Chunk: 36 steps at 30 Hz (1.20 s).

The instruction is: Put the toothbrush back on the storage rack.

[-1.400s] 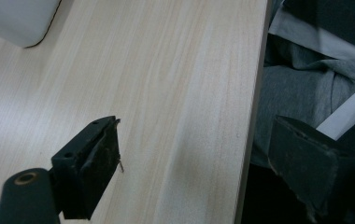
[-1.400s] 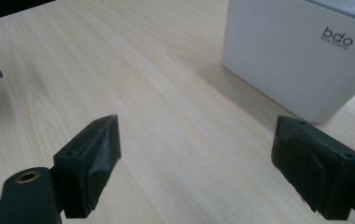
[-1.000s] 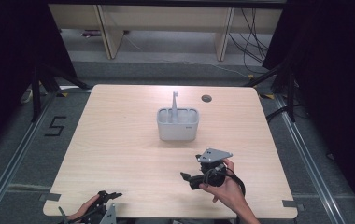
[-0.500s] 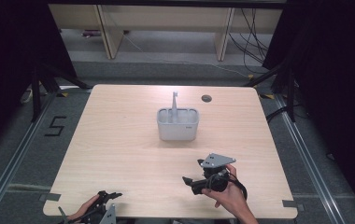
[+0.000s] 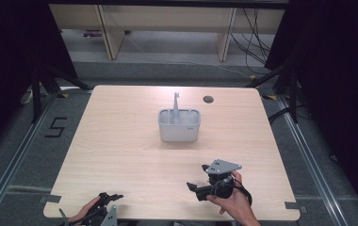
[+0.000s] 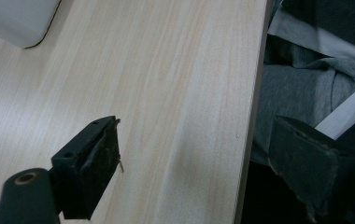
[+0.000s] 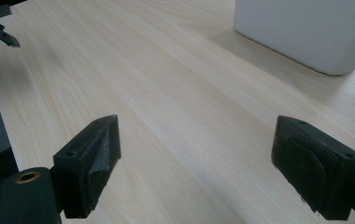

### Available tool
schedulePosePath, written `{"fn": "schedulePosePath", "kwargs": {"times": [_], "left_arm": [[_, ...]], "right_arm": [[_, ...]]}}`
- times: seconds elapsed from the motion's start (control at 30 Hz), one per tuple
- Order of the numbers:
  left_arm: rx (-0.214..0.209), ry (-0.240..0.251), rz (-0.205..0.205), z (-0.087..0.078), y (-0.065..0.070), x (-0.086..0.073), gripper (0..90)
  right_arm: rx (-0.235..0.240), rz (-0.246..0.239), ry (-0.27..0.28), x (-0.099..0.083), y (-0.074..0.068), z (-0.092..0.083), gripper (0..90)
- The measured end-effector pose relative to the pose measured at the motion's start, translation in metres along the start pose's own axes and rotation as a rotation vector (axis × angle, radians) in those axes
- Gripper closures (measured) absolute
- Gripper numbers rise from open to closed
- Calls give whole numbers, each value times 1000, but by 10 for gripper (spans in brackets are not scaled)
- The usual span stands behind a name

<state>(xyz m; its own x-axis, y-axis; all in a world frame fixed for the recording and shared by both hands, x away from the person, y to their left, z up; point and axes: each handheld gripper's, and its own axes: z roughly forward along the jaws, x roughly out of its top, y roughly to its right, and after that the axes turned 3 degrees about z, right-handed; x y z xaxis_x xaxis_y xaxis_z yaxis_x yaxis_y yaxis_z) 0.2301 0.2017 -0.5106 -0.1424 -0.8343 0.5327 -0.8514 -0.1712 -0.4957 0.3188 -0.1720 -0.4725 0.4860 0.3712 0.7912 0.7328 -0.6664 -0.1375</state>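
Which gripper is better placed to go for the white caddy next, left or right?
Probably right. The right gripper is open over the table, nearer the white caddy; the left gripper, also open, sits at the near edge.

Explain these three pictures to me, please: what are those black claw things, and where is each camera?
There is no robot here. A person sits at a wooden table with a hand-held two-jaw gripper in each hand. The high view looks down from above: the left gripper is at the near edge, the right gripper is over the table. The other two pictures come from cameras riding on each gripper, so the black blocks at the bottom are its own jaws. Both stand wide apart, holding nothing. On the table stands a white caddy with an upright handle, and beyond it is a small round hole.
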Motion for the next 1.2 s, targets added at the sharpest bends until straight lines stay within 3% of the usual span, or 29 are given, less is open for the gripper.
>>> {"fn": "schedulePosePath", "kwargs": {"times": [0.1, 0.13, 0.33, 0.4, 0.5, 0.97, 1.2], "left_arm": [[1, -2, 4, 0, 0, 0, 160], [3, -3, 7, 0, -1, 0, 160], [-2, -8, 7, 0, -1, 0, 160], [1, -3, 7, 0, -1, 0, 160], [-2, -5, 5, -1, -1, 0, 160], [-7, -2, -1, 1, 1, 0, 159], [1, -3, 0, 0, 0, 0, 159]], "right_arm": [[3, 11, -7, -2, -1, -1, 167], [5, -10, -1, -3, 1, 0, 167], [8, -15, -8, -6, 1, -2, 165], [-4, 13, -12, -8, -1, -4, 164], [0, -15, -6, -9, 0, -4, 163], [-10, 14, -27, -22, -4, -10, 160], [-9, -9, -36, -26, -5, -12, 160]]}}
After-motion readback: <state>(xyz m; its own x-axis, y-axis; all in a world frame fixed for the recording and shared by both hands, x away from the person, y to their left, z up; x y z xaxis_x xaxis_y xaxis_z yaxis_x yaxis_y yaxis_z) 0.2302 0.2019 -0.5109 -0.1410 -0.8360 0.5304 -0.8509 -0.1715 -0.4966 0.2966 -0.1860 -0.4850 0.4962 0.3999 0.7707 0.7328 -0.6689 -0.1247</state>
